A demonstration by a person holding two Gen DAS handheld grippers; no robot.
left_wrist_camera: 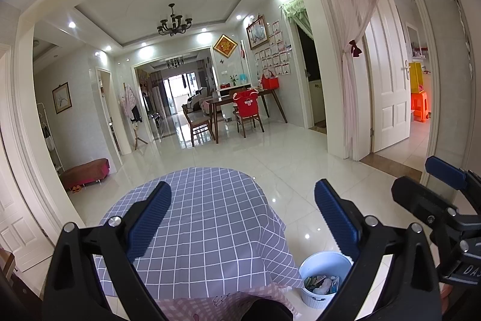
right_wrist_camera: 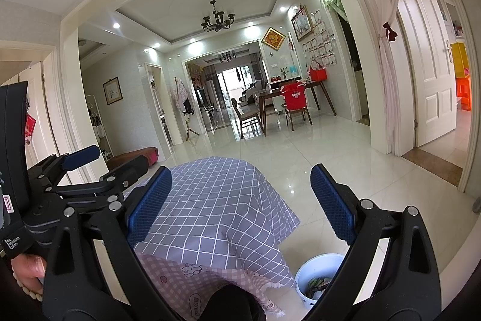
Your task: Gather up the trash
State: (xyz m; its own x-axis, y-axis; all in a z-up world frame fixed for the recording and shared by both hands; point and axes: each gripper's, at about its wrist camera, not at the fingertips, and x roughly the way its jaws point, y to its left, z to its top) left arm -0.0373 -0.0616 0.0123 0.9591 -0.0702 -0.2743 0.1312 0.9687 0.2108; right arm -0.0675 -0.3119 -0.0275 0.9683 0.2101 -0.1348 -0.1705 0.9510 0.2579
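the small white ribbed plastic waste bin (left_wrist_camera: 323,280) stands on the glossy white tiled floor (left_wrist_camera: 270,158), just beside the right-hand corner of the table and partly behind a gripper finger. it holds mixed scraps of trash (left_wrist_camera: 321,285) — green, white and blue wrappers, individual items too small to tell. the low table is draped in a grey cloth with white grid lines (left_wrist_camera: 204,218) over a pink checked cartoon-print cloth (right_wrist_camera: 180,273). left gripper (left_wrist_camera: 243,218) held above the table, jaws wide apart, nothing between them. right gripper (right_wrist_camera: 240,206) likewise — jaws wide apart. a wooden dining table (left_wrist_camera: 240,101) stands well apart across the room.
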